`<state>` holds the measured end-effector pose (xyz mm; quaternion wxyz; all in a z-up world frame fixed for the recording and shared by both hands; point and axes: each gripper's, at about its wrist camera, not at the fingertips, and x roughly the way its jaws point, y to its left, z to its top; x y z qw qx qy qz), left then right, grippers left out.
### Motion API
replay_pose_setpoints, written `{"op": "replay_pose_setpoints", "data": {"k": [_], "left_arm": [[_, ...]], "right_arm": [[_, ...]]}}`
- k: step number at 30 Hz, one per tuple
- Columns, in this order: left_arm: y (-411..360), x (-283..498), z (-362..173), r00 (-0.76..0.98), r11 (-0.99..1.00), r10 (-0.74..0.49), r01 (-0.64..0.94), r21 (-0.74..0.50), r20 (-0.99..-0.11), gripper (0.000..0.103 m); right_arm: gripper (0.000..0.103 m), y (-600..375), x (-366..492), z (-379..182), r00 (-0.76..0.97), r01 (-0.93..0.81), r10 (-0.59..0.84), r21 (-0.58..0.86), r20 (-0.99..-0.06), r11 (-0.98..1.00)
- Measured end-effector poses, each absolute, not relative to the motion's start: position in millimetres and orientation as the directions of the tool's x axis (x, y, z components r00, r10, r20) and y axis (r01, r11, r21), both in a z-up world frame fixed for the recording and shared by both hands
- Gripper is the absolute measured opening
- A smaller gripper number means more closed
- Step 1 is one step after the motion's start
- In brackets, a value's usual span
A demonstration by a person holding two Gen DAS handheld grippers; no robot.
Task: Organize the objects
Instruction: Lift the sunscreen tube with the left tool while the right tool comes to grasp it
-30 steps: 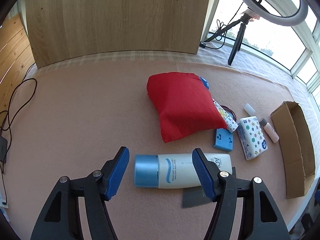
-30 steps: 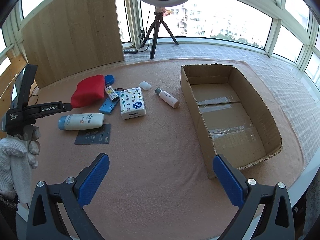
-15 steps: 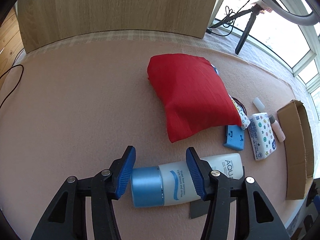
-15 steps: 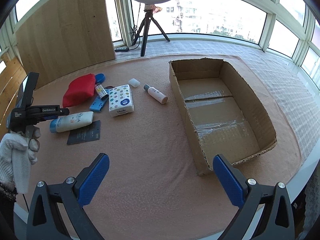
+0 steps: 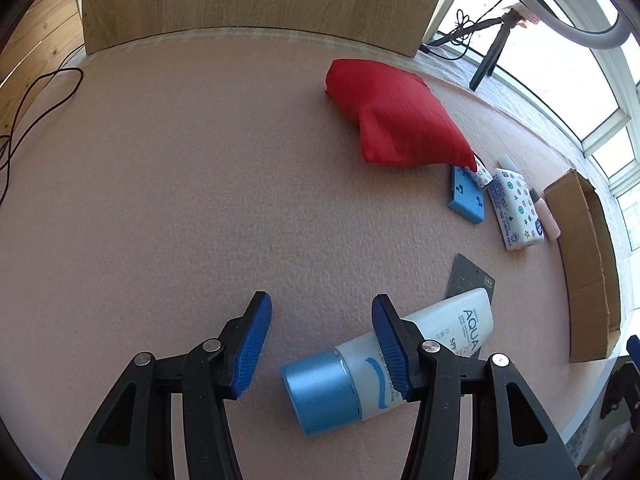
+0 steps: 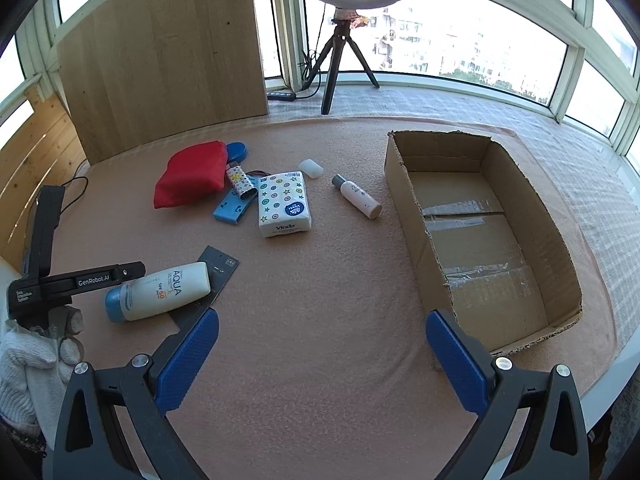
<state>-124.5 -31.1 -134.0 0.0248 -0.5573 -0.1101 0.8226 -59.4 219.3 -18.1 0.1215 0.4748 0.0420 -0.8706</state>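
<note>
L gripper (image 5: pixel 318 344) jaws apart, right one over sunscreen tube (image 5: pixel 384 364) near table's (image 5: pixel 200 200) left edge; R gripper (image 6: pixel 322 360) wide apart, holding nothing.

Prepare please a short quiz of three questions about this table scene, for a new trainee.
1. True or false: the cardboard box already holds a bottle.
2. Which thing lies partly on the dark card? A) the tissue pack B) the AQUA tube C) the red pouch
3. Fill in: the left gripper is ____, with the tube's blue cap lying between its fingers.

Key
1. False. The box shows only its taped bottom; the small white bottle lies on the mat outside it.
2. B.
3. Open. The right gripper is open as well, over bare mat.
</note>
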Motion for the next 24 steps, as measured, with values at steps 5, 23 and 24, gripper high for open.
{"op": "replay_pose_setpoints", "data": {"k": [5, 23, 24], "left_arm": [[-40, -118, -130, -0.379, -0.981, 0.139, 0.075, -0.18, -0.915, 0.056], [22, -49, -122, -0.332, -0.946, 0.323, -0.074, -0.317, -0.886, 0.057], [23, -46, -120, -0.33, -0.94, 0.338, -0.079, -0.331, -0.881, 0.059]], "right_arm": [[0.102, 212, -61, -23, -0.503, 0.273, -0.19, 0.053, -0.843, -0.96], [0.102, 196, -73, -50, -0.356, 0.33, -0.339, 0.223, -0.871, -0.918], [0.102, 194, -75, -54, -0.34, 0.333, -0.352, 0.238, -0.872, -0.912]]}}
